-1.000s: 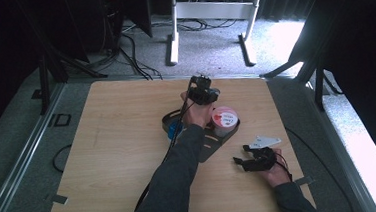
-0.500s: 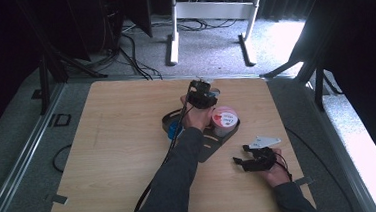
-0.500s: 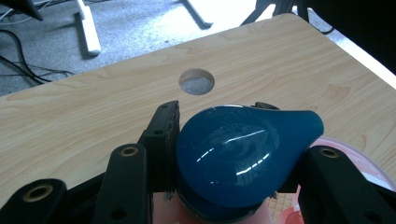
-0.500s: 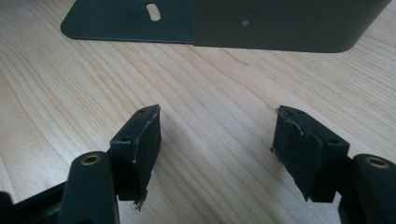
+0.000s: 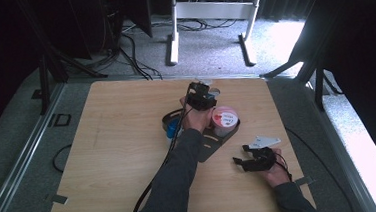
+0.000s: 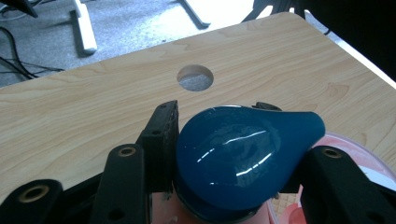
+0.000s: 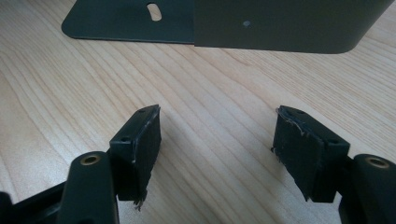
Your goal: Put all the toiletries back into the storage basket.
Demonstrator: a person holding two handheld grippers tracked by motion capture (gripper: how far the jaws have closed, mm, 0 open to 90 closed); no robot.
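Observation:
A glossy blue teardrop-shaped piece (image 6: 238, 158) sits between the jaws of my left gripper (image 6: 215, 112), and both jaws lie against its sides. Under it and to its right shows a pink tub (image 6: 359, 154). From above, the left gripper (image 5: 200, 96) is near the table's middle, beside the pink tub (image 5: 224, 121), which stands on a dark metal bracket (image 5: 206, 147). My right gripper (image 5: 250, 159) rests near the front right, and its jaws (image 7: 219, 119) stand open over bare wood. The dark bracket (image 7: 280, 23) lies just ahead of them.
A round hole (image 6: 195, 78) in the wooden table (image 5: 113, 141) lies just beyond the left gripper. A white scrap (image 5: 263, 142) lies near the right gripper. Something blue (image 5: 172, 129) and a dark ring (image 5: 167, 118) sit left of the forearm. Cables and desk legs are on the floor behind.
My left gripper has drifted slightly toward the person with the blue piece still in it. The right gripper has stayed put.

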